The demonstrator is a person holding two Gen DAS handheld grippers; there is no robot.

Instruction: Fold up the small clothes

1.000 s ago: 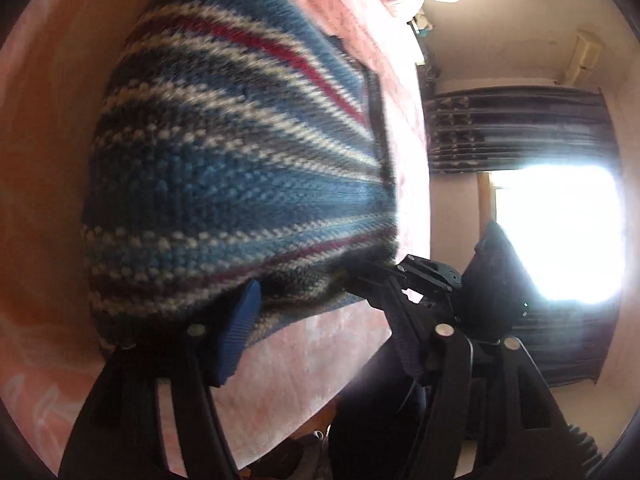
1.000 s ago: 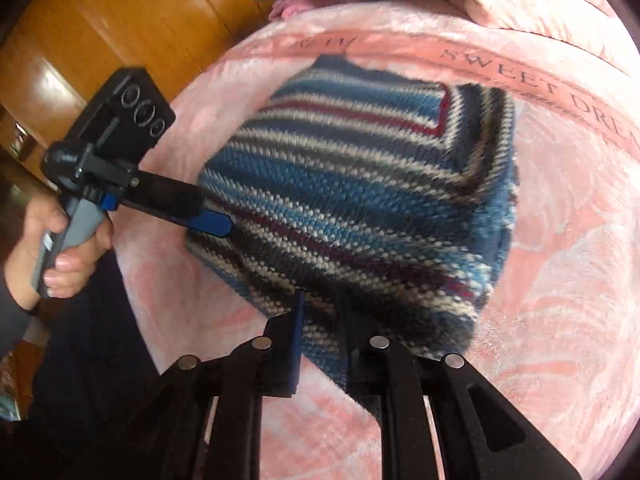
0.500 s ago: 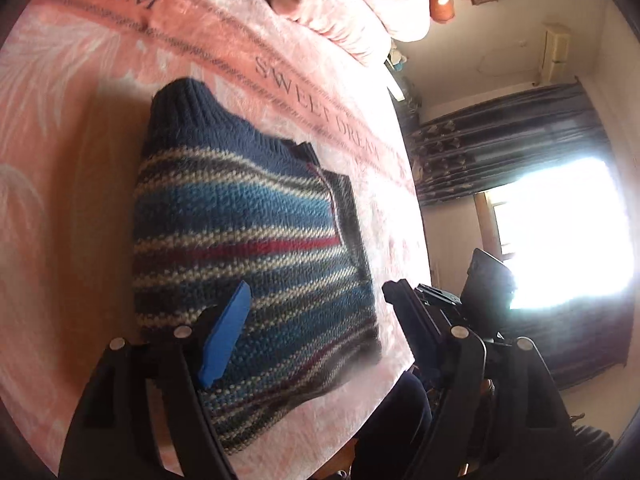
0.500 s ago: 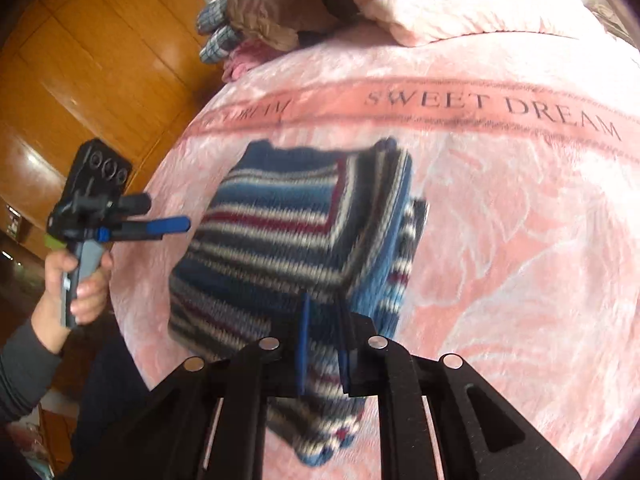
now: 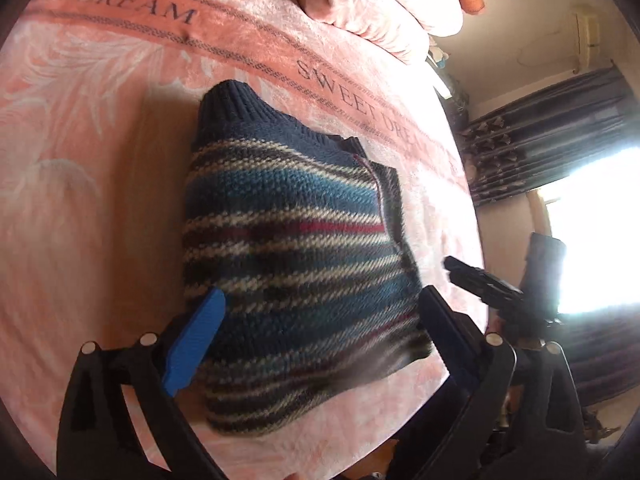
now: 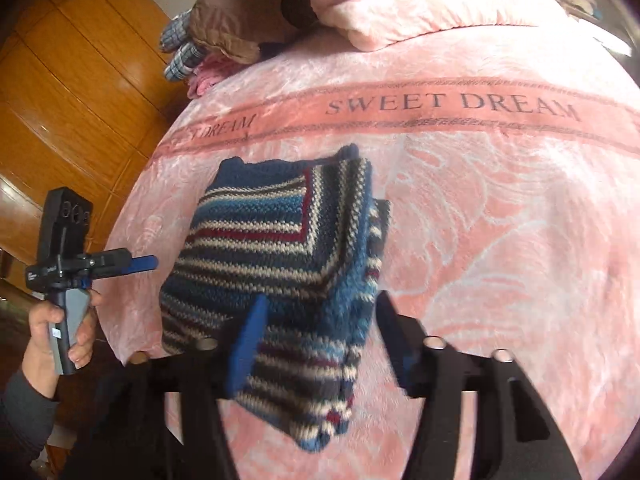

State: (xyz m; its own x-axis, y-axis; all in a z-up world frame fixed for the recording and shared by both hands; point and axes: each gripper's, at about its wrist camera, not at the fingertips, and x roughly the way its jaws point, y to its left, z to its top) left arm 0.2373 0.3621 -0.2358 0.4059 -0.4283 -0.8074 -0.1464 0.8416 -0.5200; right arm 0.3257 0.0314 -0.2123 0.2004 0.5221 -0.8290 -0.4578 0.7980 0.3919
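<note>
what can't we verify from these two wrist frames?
- Underside and inner layers of the folded striped sweater: hidden by its own top layer, both views.
- Sweater's near edge: motion-blurred in the left wrist view, crossed by the right gripper fingers in the right wrist view.
- Clothes pile by the pillow: items overlap, count unclear.

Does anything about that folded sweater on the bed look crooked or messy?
Slightly. The folded blue striped knit sweater on the pink blanket is not squared up: one layer pokes out along its right edge. Nothing looks spilled or damaged.
</note>
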